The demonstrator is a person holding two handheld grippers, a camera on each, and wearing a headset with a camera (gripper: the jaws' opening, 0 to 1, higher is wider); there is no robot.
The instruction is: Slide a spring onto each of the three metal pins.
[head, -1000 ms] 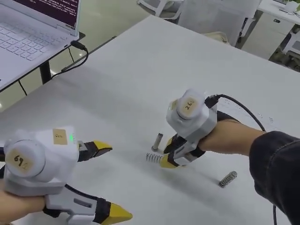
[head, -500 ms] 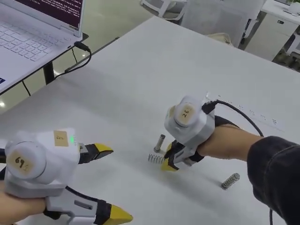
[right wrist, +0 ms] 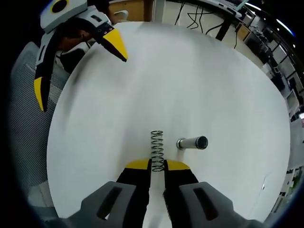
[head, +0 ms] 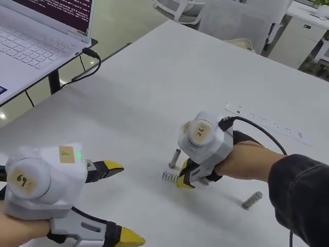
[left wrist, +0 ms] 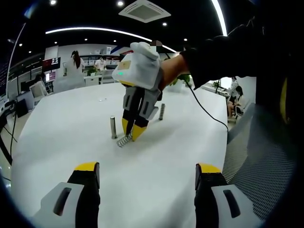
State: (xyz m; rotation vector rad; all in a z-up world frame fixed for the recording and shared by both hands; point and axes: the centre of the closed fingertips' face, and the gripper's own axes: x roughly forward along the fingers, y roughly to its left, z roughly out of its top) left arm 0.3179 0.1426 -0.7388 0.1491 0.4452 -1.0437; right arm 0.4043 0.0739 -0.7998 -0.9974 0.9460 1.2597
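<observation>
My right gripper (head: 183, 181) (right wrist: 157, 166) is shut on one end of a small steel spring (head: 169, 177) (right wrist: 156, 145) (left wrist: 124, 139), which lies low over the white table (head: 154, 92). A short metal pin (head: 176, 157) (right wrist: 192, 142) (left wrist: 113, 127) stands upright just beside the spring, a little apart from it. A second spring (head: 252, 200) (left wrist: 162, 111) lies on the table to the right, behind that hand. My left gripper (head: 110, 203) (left wrist: 145, 171) stands open near the table's front left, its yellow tips wide apart with nothing between them.
An open laptop (head: 36, 36) sits on a side stand at the far left, with a black cable (head: 87, 64) hanging by the table edge. A white power strip (head: 267, 126) lies at the back right. Office chairs (head: 180, 7) stand beyond the table.
The right gripper has shifted slightly with the spring still pinched, staying next to the pin. The head camera has moved a little. The left gripper holds its place.
</observation>
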